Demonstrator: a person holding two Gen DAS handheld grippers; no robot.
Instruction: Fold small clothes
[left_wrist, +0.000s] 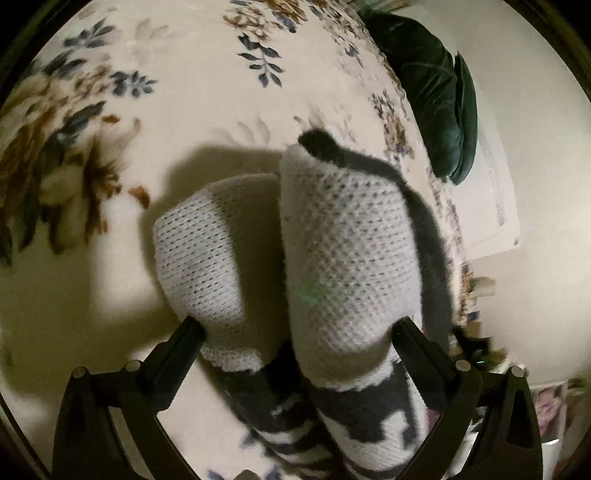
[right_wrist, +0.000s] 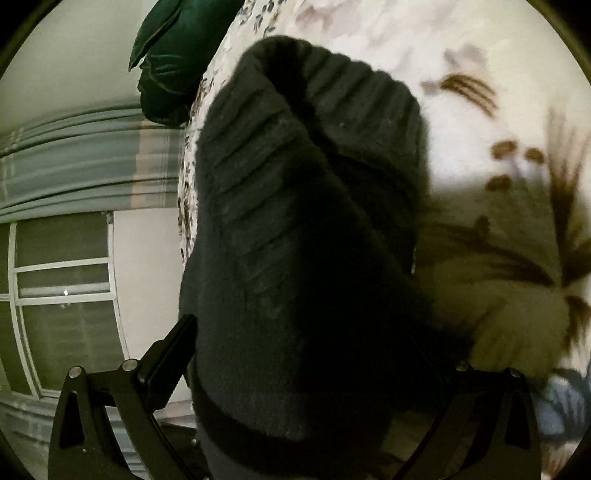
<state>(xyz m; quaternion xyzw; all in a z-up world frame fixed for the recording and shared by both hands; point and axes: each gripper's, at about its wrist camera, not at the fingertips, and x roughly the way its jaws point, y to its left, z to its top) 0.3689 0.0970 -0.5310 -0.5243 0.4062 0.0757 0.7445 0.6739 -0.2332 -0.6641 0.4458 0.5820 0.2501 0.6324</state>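
Observation:
A pair of knit socks, white foot parts (left_wrist: 343, 254) with dark grey toes and patterned black-and-white legs, lies between the fingers of my left gripper (left_wrist: 299, 328) above the floral blanket (left_wrist: 192, 74). The jaws stand wide apart with the socks filling the gap; whether they press on the socks is unclear. In the right wrist view the socks' dark ribbed cuff (right_wrist: 306, 206) fills the space between the fingers of my right gripper (right_wrist: 317, 332). The right fingertip is hidden behind the cuff, so grip is unclear.
A dark green velvet cushion (left_wrist: 439, 96) lies at the blanket's far edge; it also shows in the right wrist view (right_wrist: 170, 51). Beyond the bed are a white wall, grey curtains (right_wrist: 85, 158) and a window (right_wrist: 62, 291).

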